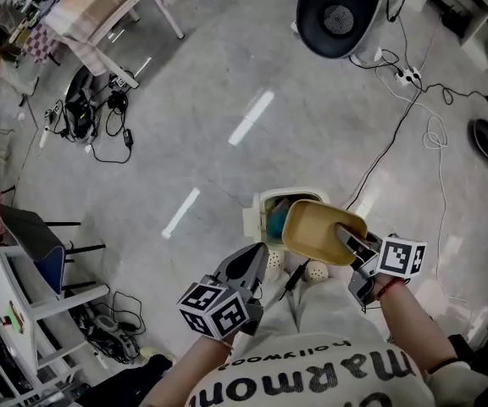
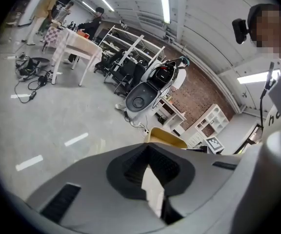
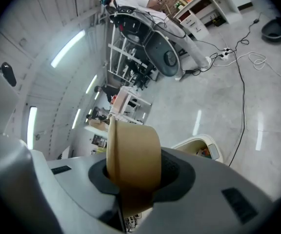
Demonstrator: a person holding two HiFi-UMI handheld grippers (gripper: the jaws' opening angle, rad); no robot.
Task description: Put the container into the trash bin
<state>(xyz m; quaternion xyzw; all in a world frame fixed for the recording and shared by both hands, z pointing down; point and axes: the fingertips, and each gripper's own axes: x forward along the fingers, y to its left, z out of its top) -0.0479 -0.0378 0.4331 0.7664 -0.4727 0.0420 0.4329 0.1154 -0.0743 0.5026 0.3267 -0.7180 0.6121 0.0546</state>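
So the right hand-held gripper (image 1: 350,240) is clamped onto the tan container (image 1: 312,227). One jaw is inside the bowl and the other outside, so it's pinching the wall right at the rim. In the right gripper view the wall fills the gap between the jaws. The container is up in the air, not in the trash bin (image 1: 261,206). From the head view it hangs over the bin's right-hand edge on the person's side, tipped a bit with its open mouth facing up. The bin is white and open, it stands on the grey floor (image 1: 227,100), and there's something teal (image 1: 274,223) down inside it, can't tell what. The left hand-held gripper (image 1: 252,257) is just left of the bin, on the person's side. Its jaws are pinched together at the tips with nothing between them, and it isn't touching the bin or the container. A pair of white shoes (image 1: 316,270) pokes out on the near side of the bin, just beside it. Well beyond the bin there's a big white and black round machine (image 1: 339,11). Off to the bin's far left is a bench (image 1: 100,7) with a checked cloth, with a tangle of black cables (image 1: 100,117) on the floor near it.
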